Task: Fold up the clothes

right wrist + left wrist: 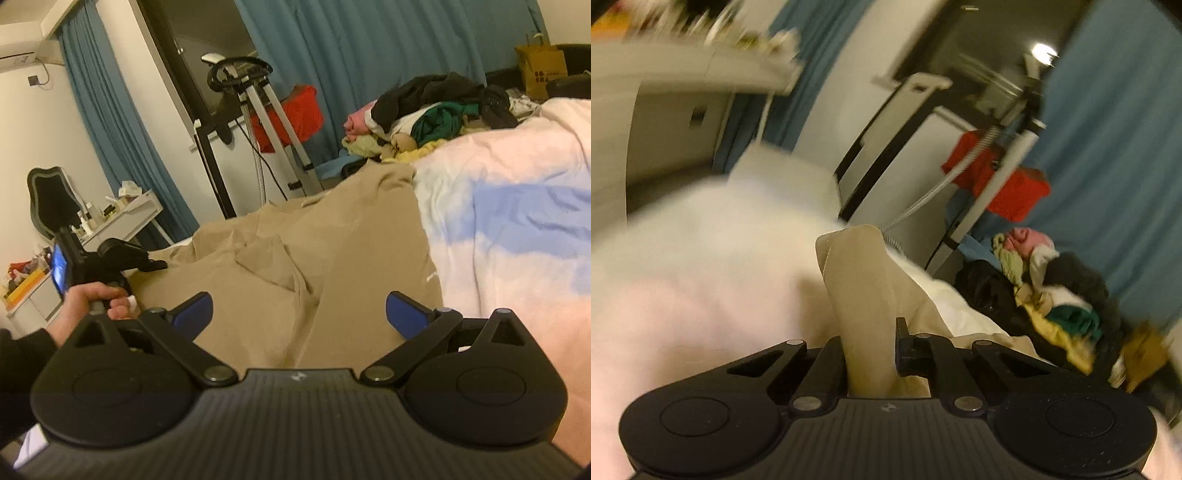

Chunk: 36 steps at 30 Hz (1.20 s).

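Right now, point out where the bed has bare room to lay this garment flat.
The free patch is the pale blanket, bordered by the tan garment on its left and the clothes pile behind. That pile's end is crowded. The left gripper is shut on a tan fold; the right gripper is open above the garment.

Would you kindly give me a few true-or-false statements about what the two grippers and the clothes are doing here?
1. The left gripper is shut on the beige garment. True.
2. The right gripper grips the beige garment. False: it is open, holding nothing.
3. The pile of clothes lies folded in a neat stack. False: it is a jumbled heap.
4. The beige garment lies partly on the pale pink blanket. True.
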Available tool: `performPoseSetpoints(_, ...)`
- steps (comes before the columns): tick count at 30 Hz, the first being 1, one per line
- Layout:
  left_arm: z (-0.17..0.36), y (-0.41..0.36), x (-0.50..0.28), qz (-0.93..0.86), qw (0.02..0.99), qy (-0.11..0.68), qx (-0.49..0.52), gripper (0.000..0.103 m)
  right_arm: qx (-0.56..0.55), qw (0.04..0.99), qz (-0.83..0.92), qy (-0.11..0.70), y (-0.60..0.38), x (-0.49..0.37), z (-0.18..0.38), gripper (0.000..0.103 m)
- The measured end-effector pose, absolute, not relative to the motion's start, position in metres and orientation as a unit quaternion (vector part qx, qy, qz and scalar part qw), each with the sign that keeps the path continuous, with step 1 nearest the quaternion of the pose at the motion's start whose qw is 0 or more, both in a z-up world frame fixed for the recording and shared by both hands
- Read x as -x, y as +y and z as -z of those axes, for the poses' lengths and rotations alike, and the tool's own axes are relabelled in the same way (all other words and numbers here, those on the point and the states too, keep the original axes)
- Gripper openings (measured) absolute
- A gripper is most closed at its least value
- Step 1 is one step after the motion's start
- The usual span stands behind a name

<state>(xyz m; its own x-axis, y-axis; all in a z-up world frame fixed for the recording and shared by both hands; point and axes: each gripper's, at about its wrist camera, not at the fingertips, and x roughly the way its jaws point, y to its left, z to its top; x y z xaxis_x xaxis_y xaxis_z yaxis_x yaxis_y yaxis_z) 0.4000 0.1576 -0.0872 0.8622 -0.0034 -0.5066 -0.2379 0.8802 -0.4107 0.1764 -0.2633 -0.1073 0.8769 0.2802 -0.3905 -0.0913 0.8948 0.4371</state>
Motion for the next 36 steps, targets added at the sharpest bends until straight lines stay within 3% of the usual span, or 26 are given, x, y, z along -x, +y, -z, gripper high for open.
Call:
performPoseSetpoints(4,0.035,0.101,-0.389,-0.052,0.963,0.238,0.118,0.005,-0.201,0.948,-0.077,0.236,-0.267,-0.168,0.099,0.102)
performPoseSetpoints(12,-0.024,-0.058,-0.371,0.009,0.973,0.232,-0.01,0.005,-0.191,0.952,-0.028,0.239,-0.287,-0.144,0.098,0.102)
performPoseSetpoints(18,0.013,-0.171,-0.387,0.039,0.961,0.266,-0.07,0.005,-0.205,0.951,-0.027,0.23,-0.311,-0.138,0.094,0.102)
performPoseSetpoints(23,0.089,-0.2,-0.416,0.042,0.943,0.324,-0.07,0.009,-0.241,0.945,-0.011,0.22,-0.343,-0.142,0.098,0.102)
performPoseSetpoints(26,0.12,-0.199,-0.428,0.066,0.929,0.359,-0.062,0.04,-0.254,0.941,-0.008,0.224,-0.352,-0.15,0.104,0.102)
performPoseSetpoints(30,0.119,-0.179,-0.424,0.087,0.93,0.353,-0.051,0.065,-0.257,0.939,-0.012,0.226,-0.353,-0.159,0.111,0.102)
performPoseSetpoints(36,0.069,-0.089,-0.336,0.178,0.909,0.375,0.022,0.076,-0.254,0.939,-0.032,0.229,-0.342,-0.16,0.109,0.102)
